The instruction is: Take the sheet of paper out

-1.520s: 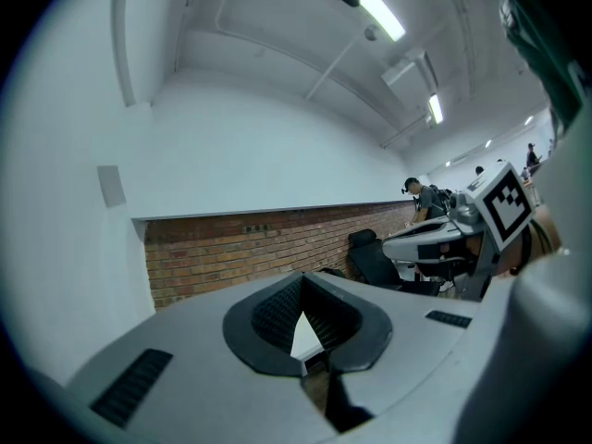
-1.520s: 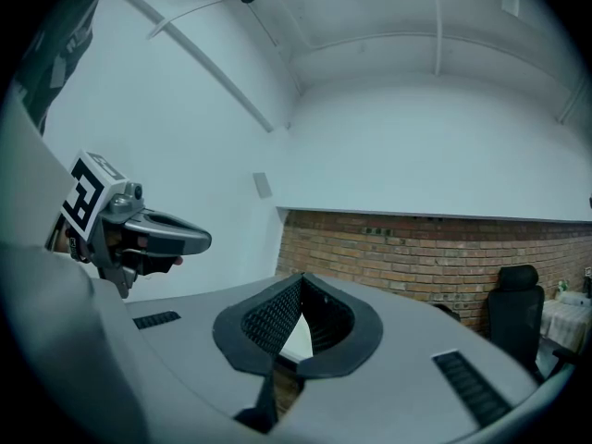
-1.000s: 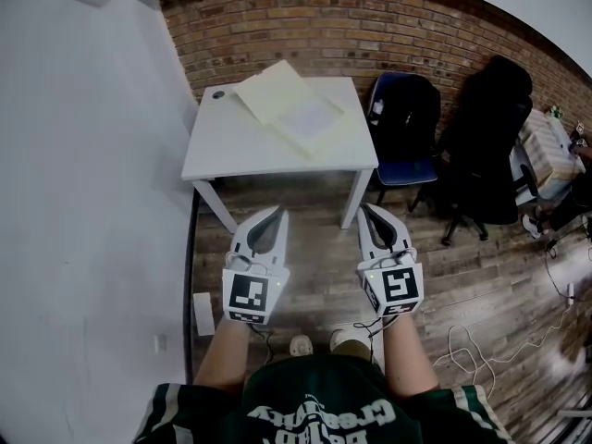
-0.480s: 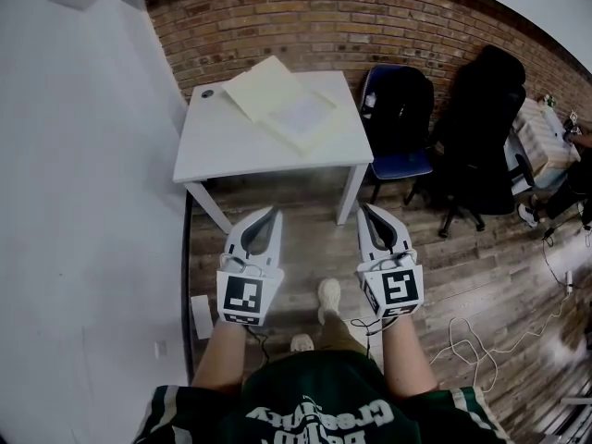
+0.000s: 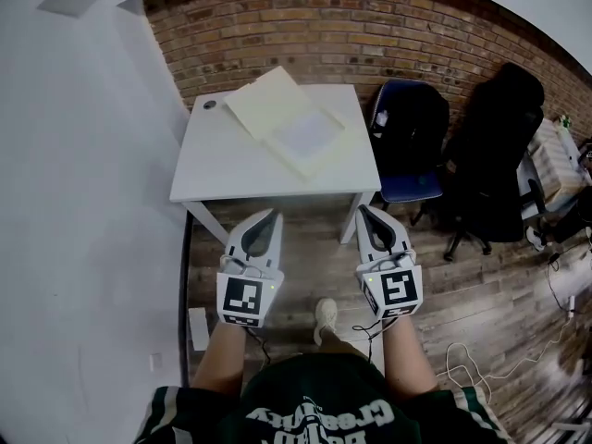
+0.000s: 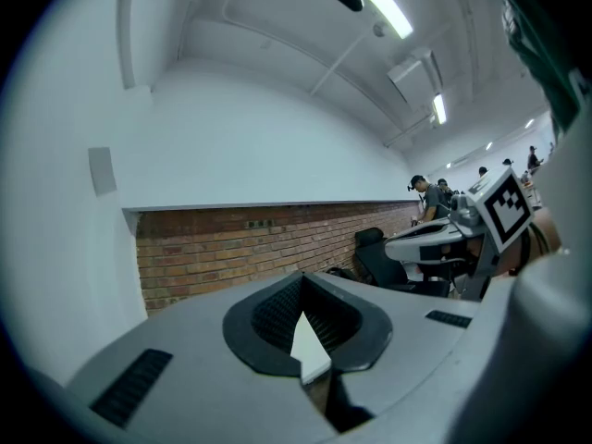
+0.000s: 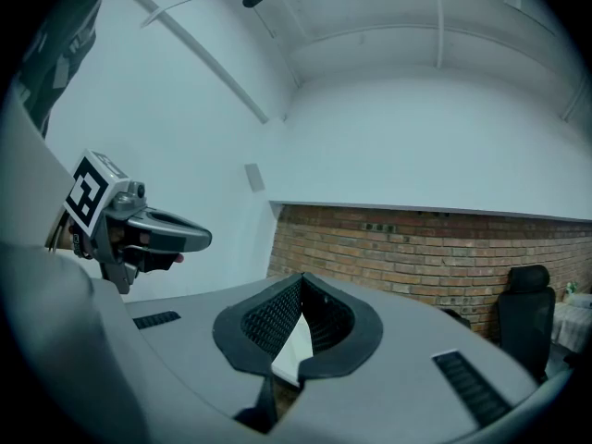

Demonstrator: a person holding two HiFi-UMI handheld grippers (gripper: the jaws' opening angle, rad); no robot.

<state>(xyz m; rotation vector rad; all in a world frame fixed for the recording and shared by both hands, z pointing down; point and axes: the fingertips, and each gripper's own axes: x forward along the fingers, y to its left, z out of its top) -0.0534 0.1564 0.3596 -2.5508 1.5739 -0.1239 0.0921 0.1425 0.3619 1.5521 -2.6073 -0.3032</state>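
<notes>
In the head view, the white table stood against the brick wall. An open cream folder lay across the table's back half. The sheet of paper lay on the folder's lower leaf, its long axis slanting from the table's back left toward its front right. The left gripper and right gripper hung short of the table's front edge, both pointing at it, so the sheet lay ahead and between their lines. Neither looked clearly nearer.

In the left gripper view, the left gripper had its jaws closed tip to tip on nothing. A pale sliver showed below the tips, likely the table.

In the right gripper view, the right gripper was likewise pinched together and empty, aimed toward the wall behind the table.
</notes>
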